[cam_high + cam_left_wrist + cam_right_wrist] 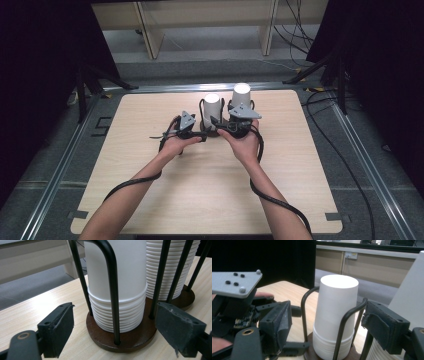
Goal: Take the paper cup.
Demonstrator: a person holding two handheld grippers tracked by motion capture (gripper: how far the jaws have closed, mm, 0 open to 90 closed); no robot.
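Two stacks of white paper cups stand upside down in black wire holders on round brown bases at the table's far middle: a left stack (212, 107) and a taller right stack (241, 95). My left gripper (202, 134) lies low at the left holder's foot. In the left gripper view its jaws (116, 315) stand apart on either side of the brown base (130, 340), touching nothing. My right gripper (221, 122) is higher. In the right gripper view its jaws (328, 312) flank the left stack (335, 305) and its wire hoop without pressing on it. Both are open.
The light wooden table (200, 200) has rounded corners and metal rails along its sides. The right stack (409, 297) looms close beside my right jaw. The left gripper's grey plate (235, 283) is just to the left. Cables trail from both grippers toward the near edge.
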